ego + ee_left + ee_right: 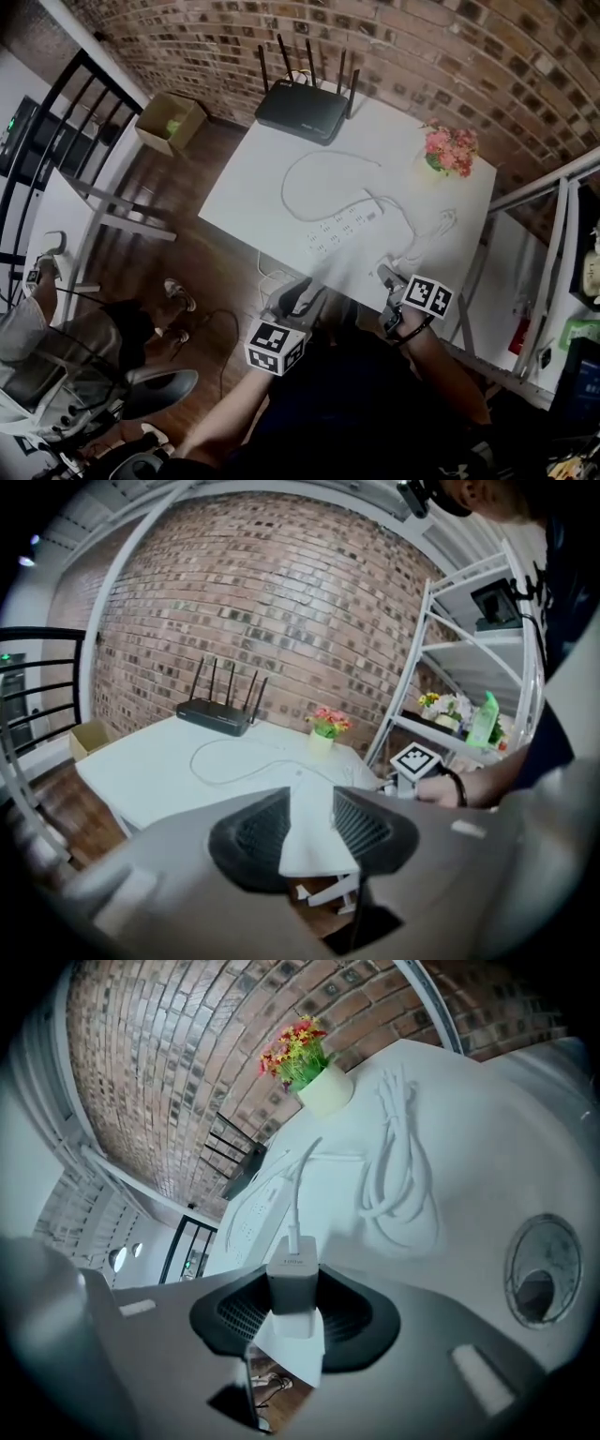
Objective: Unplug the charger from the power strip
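Note:
My right gripper (292, 1309) is shut on the white charger (292, 1283), a small block held upright between the pads. Its white cable (298, 1194) runs off toward the white power strip (255, 1202) on the table. In the head view the right gripper (389, 278) hovers at the table's near edge, apart from the power strip (345, 228). My left gripper (309, 832) stands open with nothing between its jaws. Seen from the head, the left gripper (300, 298) is off the near edge, left of the right one.
On the white table (253, 178) a black router (305, 108) sits at the far end, a flower pot (448, 150) at the far right, and a loose coiled white cable (398, 1176) lies near the charger. A cardboard box (171, 122) stands on the floor; metal shelving (562, 244) flanks the right.

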The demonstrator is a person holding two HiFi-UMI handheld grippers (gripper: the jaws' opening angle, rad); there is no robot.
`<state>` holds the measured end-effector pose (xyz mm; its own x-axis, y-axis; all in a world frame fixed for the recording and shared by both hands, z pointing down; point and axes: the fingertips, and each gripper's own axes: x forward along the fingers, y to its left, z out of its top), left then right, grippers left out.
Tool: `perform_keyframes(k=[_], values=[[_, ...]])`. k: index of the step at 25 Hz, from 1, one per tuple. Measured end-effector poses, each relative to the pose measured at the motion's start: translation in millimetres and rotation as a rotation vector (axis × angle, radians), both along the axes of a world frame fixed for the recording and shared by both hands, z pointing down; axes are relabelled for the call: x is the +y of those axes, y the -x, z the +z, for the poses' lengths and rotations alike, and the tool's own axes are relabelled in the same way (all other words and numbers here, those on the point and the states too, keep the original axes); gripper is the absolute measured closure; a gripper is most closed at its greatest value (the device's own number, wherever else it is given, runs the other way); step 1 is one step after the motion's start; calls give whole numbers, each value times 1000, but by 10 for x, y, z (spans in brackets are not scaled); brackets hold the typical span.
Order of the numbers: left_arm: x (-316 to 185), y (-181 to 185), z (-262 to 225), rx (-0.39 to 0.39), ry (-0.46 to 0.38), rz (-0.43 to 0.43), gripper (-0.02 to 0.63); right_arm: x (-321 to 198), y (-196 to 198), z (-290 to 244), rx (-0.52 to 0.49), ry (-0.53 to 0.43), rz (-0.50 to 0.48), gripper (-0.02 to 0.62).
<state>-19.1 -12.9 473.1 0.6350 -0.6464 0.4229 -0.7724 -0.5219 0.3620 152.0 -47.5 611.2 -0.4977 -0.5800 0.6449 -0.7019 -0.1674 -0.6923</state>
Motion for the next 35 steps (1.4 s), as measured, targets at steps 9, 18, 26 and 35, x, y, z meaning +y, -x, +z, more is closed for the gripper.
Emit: perform_keyframes(k=[9, 18, 26, 35], values=[[93, -125, 72, -43, 3, 80, 460, 33, -94, 90, 31, 22, 8, 448], [83, -160, 41, -27, 3, 77, 460, 135, -304, 159, 170, 48, 13, 370], [94, -92, 151, -73, -3, 87, 460, 231, -425, 175, 235, 73, 25, 345], [50, -106, 91, -76, -28, 82, 460, 29, -434, -379, 390, -112, -27, 352]])
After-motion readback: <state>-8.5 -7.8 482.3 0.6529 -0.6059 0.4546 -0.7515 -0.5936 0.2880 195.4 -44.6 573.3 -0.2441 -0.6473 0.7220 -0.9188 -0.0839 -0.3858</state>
